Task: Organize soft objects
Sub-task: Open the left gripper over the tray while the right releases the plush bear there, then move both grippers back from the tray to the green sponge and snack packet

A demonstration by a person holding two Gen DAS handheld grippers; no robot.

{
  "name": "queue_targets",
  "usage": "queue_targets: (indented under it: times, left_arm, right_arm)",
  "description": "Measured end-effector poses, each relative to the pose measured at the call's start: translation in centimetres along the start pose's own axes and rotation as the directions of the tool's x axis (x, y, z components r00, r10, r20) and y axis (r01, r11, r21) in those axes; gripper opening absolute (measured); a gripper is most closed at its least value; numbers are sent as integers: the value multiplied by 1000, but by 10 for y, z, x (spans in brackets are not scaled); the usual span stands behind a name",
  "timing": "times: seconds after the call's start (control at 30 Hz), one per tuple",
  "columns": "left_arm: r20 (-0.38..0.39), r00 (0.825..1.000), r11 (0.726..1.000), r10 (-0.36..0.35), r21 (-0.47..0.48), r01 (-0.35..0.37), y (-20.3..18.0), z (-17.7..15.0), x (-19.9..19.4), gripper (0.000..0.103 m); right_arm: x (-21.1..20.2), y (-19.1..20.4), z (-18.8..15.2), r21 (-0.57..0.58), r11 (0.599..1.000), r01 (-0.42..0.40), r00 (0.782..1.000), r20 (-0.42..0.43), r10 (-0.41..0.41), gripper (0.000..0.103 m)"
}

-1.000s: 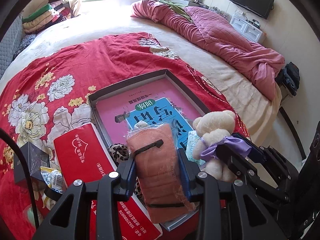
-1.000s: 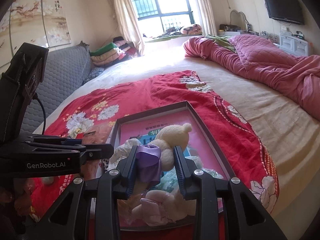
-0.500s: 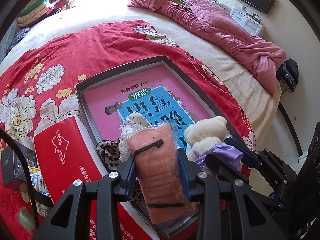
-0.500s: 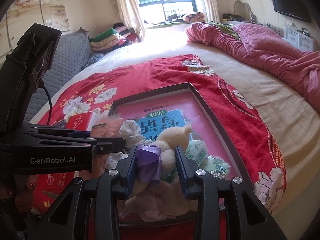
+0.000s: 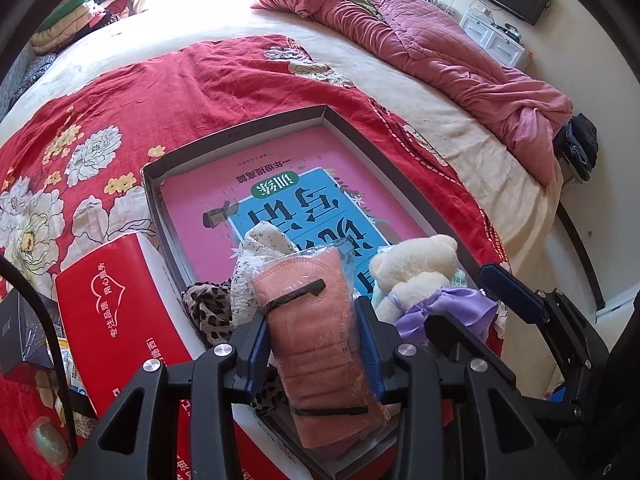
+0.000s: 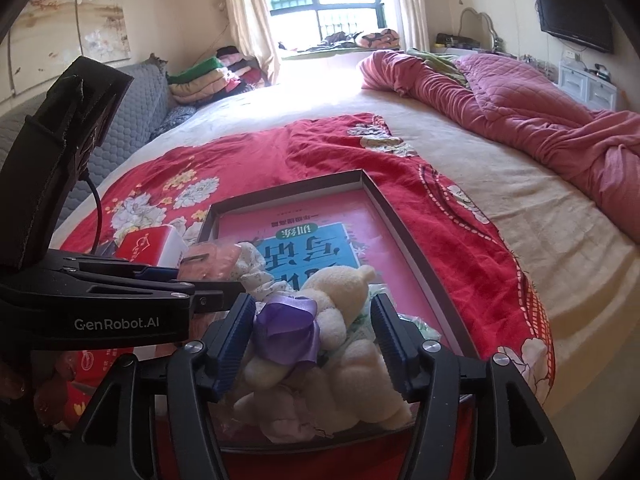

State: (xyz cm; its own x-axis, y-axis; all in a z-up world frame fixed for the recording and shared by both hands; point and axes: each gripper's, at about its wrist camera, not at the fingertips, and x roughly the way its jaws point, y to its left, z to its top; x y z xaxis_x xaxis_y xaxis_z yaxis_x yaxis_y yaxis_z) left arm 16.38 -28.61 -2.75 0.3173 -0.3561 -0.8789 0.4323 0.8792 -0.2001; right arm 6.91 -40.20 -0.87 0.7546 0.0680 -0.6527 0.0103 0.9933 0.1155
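- One shallow dark tray [image 5: 240, 130] on the red floral bedspread [image 5: 132, 92]; a pink-and-blue book cover [image 5: 288, 200] lines its floor.
- Near end of tray: cream teddy bear [image 6: 340, 292] with purple bow, leopard-print cloth [image 5: 208, 312], white speckled cloth [image 5: 260, 248].
- Right gripper [image 6: 314, 334]: jaws parted wide, straddling the bear, right pad clear of it.
- Left gripper [image 5: 314, 344]: closed on a bagged salmon face mask [image 5: 316, 336], held above the tray's near corner.
- Red box [image 5: 108, 312] just left of tray.
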Motion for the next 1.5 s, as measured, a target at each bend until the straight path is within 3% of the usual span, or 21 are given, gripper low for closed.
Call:
queue_targets:
  times: [0.17, 0.43, 0.5, 0.8, 1.07, 1.5]
  left_arm:
    - [13, 1000, 1000, -5, 0, 5, -1, 2, -2, 41]
    - [33, 999, 1000, -12, 2, 12, -1, 3, -10, 47]
    - [42, 999, 1000, -14, 7, 14, -2, 4, -14, 53]
    - [80, 997, 1000, -18, 13, 17, -3, 2, -31, 65]
    - [121, 993, 1000, -3, 9, 2, 1, -5, -55, 71]
    - [204, 978, 999, 42, -29, -37, 31, -33, -107, 74]
  right_arm:
    - [-9, -7, 3, 8, 997, 71, 996, 47, -71, 74]
    - [-23, -30, 5, 124, 985, 122, 984, 112, -136, 75]
    - [-28, -37, 5, 171, 980, 98, 983, 138, -122, 79]
    - [-44, -52, 6, 301, 953, -31, 972, 230, -41, 80]
    - [-58, -43, 10, 284, 957, -57, 957, 289, -29, 80]
    - [-68, 8, 29, 178, 959, -222, 941, 298, 162, 80]
